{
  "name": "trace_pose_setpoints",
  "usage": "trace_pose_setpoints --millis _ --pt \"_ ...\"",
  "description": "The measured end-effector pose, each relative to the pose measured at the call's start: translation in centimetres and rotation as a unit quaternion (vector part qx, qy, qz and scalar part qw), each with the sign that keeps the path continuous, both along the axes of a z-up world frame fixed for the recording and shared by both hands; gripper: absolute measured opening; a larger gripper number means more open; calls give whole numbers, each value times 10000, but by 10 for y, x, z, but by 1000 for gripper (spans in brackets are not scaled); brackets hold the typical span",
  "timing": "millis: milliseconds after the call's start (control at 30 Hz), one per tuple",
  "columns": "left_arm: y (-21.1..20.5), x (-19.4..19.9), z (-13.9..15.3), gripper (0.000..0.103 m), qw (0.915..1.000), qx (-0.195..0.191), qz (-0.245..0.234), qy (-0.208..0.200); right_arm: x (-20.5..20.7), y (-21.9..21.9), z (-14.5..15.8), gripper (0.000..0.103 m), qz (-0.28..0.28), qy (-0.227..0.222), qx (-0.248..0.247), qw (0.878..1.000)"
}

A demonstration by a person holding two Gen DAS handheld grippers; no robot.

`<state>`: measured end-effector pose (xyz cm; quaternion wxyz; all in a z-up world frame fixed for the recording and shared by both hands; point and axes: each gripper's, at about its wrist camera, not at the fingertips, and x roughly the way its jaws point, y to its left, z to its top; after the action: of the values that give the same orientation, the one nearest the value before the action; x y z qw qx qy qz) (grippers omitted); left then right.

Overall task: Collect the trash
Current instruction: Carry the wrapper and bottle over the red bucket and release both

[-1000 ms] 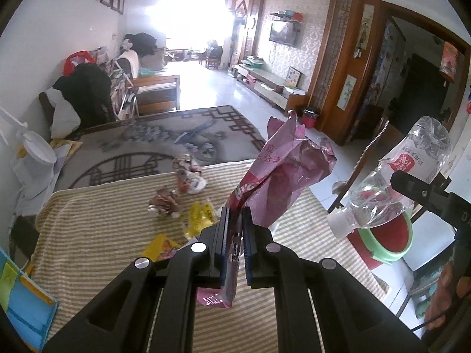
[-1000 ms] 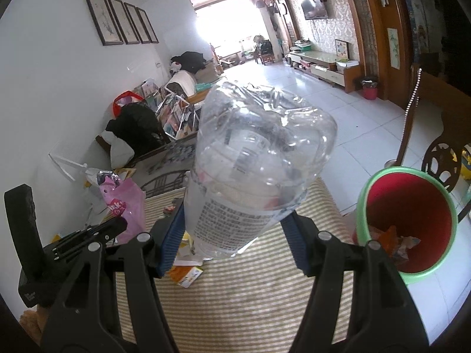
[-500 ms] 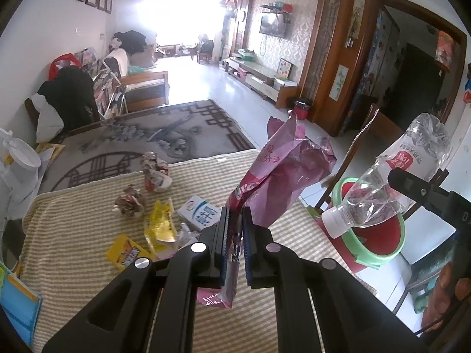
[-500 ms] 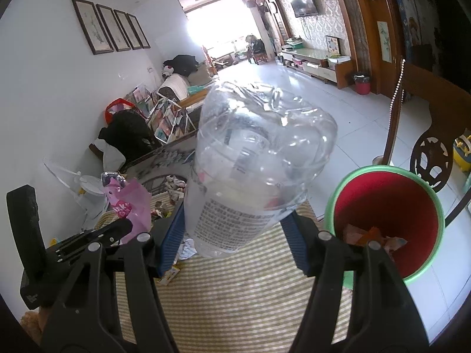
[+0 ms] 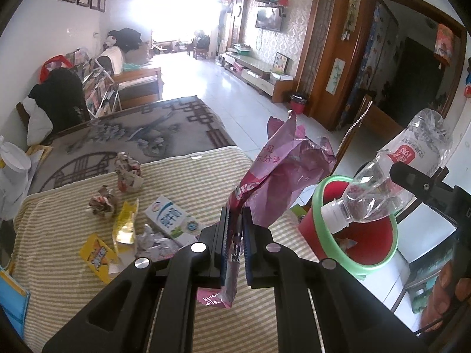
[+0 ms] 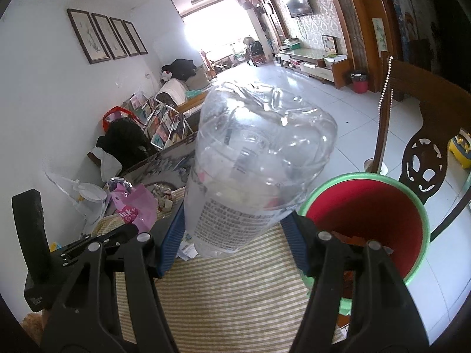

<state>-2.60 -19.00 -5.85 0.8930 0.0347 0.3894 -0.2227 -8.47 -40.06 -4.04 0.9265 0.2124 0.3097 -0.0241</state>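
Note:
My left gripper is shut on a crumpled pink plastic wrapper and holds it above the striped table, left of the bin. My right gripper is shut on a clear plastic bottle; in the left wrist view the bottle hangs cap-down over the rim of a red bin with a green rim. The bin stands beside the table's right edge and holds some scraps. The left gripper with the pink wrapper shows at the left of the right wrist view.
On the striped tablecloth lie two crumpled paper balls, a yellow wrapper, a white-blue carton, a yellow packet and white scraps. A wooden chair stands behind the bin. A blue folder lies at the table's left edge.
Both grippers have moved right toward the bin with their loads. The bottle now hangs over the bin's rim, and the bin looks closer in both views.

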Motion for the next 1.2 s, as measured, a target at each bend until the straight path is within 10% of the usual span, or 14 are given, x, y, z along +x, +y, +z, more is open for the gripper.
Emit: trace_pose_setpoints --millis 1200 --pt "-200 3 -47 6 9855 -155 -1355 1014 -60 -149 -28 61 -1319 648 -424 9882"
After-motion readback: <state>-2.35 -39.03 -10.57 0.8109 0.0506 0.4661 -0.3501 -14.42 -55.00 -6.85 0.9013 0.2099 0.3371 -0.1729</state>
